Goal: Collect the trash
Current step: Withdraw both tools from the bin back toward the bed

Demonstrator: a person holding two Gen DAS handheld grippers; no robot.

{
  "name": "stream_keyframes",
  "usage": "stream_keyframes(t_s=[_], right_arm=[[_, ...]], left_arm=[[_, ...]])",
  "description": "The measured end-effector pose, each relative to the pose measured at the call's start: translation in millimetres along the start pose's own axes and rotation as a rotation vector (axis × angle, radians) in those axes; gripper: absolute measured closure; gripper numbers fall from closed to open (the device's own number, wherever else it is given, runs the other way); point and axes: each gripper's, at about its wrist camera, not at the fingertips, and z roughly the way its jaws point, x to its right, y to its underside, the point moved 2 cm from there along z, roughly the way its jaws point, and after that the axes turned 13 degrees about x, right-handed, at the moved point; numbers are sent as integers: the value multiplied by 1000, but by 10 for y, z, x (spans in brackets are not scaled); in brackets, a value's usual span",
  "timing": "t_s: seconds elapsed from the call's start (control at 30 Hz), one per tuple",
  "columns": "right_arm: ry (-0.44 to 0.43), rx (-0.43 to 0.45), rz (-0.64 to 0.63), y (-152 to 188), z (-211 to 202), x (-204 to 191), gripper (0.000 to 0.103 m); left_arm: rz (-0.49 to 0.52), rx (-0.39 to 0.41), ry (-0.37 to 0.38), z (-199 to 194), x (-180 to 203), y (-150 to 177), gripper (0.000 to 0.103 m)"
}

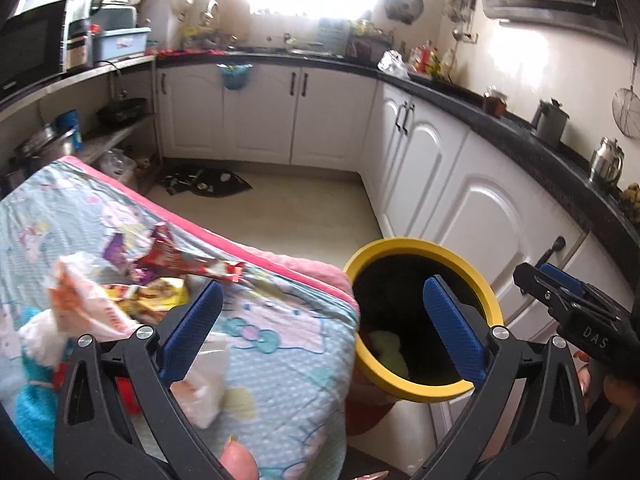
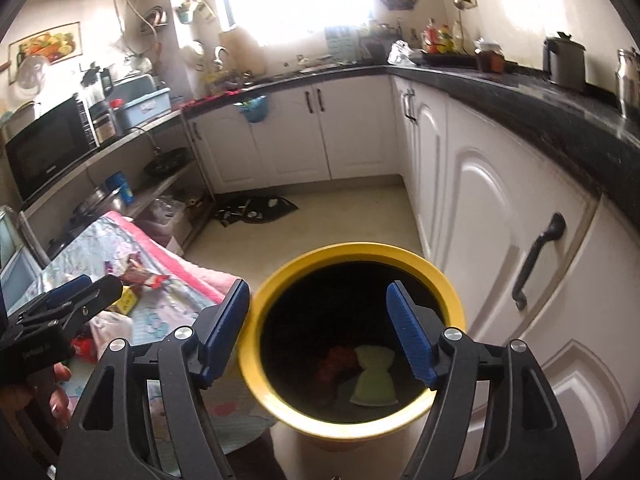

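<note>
A yellow-rimmed bin (image 1: pixel 492 308) stands on the floor beside a cloth-covered table (image 1: pixel 280 344); in the right wrist view the bin (image 2: pixel 276 396) holds a pale green piece (image 2: pixel 374 380) and a red piece (image 2: pixel 336 364). Wrappers lie on the cloth: a red one (image 1: pixel 180 260), a yellow one (image 1: pixel 160 296), a white-orange one (image 1: pixel 84 300) and a white scrap (image 1: pixel 208 380). My left gripper (image 1: pixel 320 332) is open and empty, straddling the table edge and bin. My right gripper (image 2: pixel 320 336) is open and empty above the bin mouth; it also shows in the left wrist view (image 1: pixel 560 296).
White cabinets (image 2: pixel 480 208) under a dark counter (image 2: pixel 540 108) run close on the right of the bin. A shelf rack with a microwave (image 2: pixel 48 148) and pots stands on the left. A dark mat (image 2: pixel 256 208) lies on the floor ahead.
</note>
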Motion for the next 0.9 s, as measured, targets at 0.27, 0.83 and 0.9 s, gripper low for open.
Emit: stream_keyframes(t_s=[0.27,0.83,0.9], right_arm=[[-76,44,-23,-122,-184,-276,31],[-223,72,-99,-143,-441,-945,26],[-239,70,-109,-131,-457,-1032,25]], left_arm=[[-19,69,-45,-348,-200,-123,11],[-68,144,-117,-819,-608,-207,11],[-72,151,-129,-859,-662,-207,11]])
